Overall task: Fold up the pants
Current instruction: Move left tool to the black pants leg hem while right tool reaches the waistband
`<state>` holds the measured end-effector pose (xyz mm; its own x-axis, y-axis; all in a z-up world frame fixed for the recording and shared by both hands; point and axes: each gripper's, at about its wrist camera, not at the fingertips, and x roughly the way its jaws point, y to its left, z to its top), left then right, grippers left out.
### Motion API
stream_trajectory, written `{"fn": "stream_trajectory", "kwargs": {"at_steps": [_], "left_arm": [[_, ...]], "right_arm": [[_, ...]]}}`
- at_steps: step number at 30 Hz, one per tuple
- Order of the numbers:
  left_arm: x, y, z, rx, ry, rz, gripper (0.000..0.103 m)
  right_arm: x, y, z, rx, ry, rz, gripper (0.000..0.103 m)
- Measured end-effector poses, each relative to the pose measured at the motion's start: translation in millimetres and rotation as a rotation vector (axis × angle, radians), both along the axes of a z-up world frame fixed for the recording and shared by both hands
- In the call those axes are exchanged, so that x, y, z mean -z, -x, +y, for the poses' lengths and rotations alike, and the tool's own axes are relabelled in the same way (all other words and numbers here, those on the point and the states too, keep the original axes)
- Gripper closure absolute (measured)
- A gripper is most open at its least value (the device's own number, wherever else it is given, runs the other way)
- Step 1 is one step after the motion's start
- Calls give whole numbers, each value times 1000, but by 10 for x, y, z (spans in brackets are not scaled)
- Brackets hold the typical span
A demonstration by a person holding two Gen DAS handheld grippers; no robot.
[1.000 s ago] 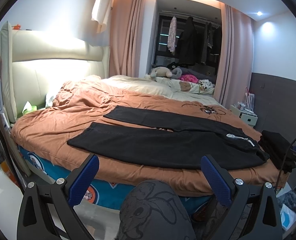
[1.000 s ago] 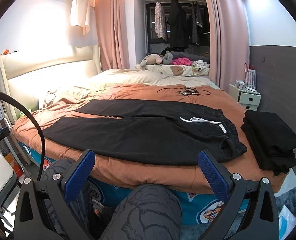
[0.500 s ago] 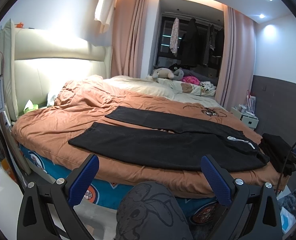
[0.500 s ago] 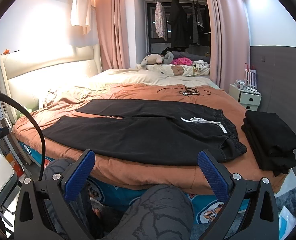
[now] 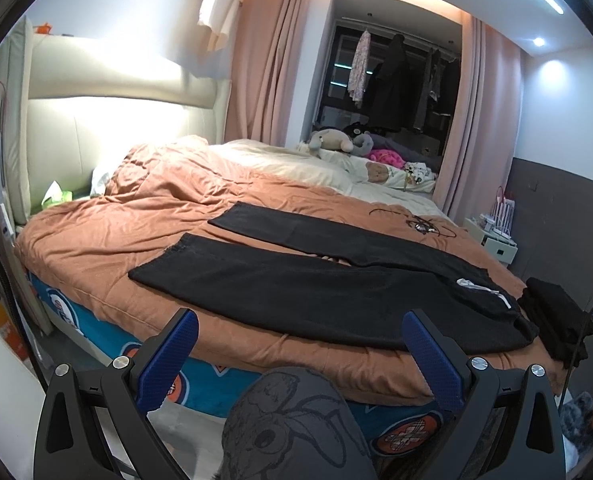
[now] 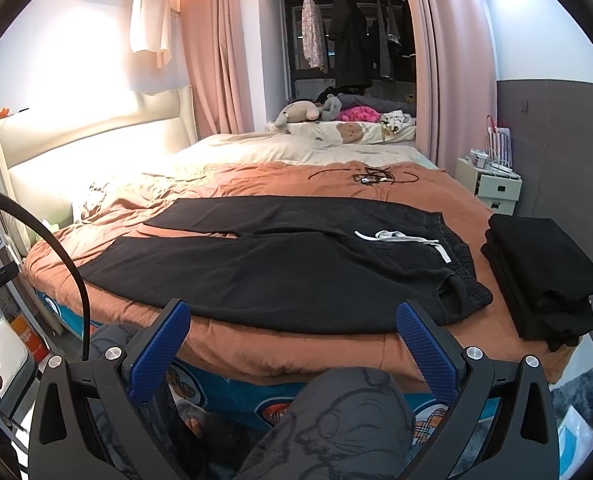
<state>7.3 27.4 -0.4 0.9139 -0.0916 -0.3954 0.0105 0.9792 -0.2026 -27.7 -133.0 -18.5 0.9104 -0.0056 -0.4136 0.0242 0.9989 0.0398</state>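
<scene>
Black pants [image 5: 316, 280] lie spread flat on the orange bedcover, both legs stretched left, waistband with a white drawstring [image 6: 408, 240] at the right. They also show in the right wrist view [image 6: 280, 268]. My left gripper [image 5: 300, 344] is open and empty, held off the near bed edge, short of the pants. My right gripper [image 6: 292, 336] is open and empty too, at the near bed edge in front of the near leg.
A stack of folded black clothes [image 6: 540, 276] sits on the bed's right corner. A tangle of black cable [image 6: 368, 176] lies beyond the pants. Stuffed toys [image 5: 336, 142] are at the far end. A white nightstand [image 6: 492, 184] stands right. My knee [image 6: 336, 420] is below.
The left gripper view has tilted and shifted slightly, so the bed sits a bit lower and closer. The right gripper barely moved. Pants unchanged.
</scene>
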Motion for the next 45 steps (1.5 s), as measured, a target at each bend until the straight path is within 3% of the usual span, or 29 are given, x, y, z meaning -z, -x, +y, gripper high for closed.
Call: {"fn": "stream_trajectory", "kwargs": {"at_steps": [12, 20, 36, 38, 40, 45], "left_arm": [[-18, -567, 298, -79, 31, 68, 1], [93, -919, 469, -71, 43, 111, 3], [428, -1548, 1135, -184, 172, 219, 31], [500, -1625, 1242, -203, 200, 236, 33], [556, -1696, 1319, -218, 216, 253, 38], [722, -1882, 1532, -273, 254, 309, 39]], "right_arm": [[-2, -426, -305, 19, -81, 52, 0], [-44, -647, -412, 89, -94, 73, 0], [-64, -919, -626, 225, -140, 184, 0], [-85, -968, -648, 234, -146, 199, 7], [-104, -1018, -662, 249, -152, 218, 8], [-111, -1130, -740, 278, -176, 241, 8]]}}
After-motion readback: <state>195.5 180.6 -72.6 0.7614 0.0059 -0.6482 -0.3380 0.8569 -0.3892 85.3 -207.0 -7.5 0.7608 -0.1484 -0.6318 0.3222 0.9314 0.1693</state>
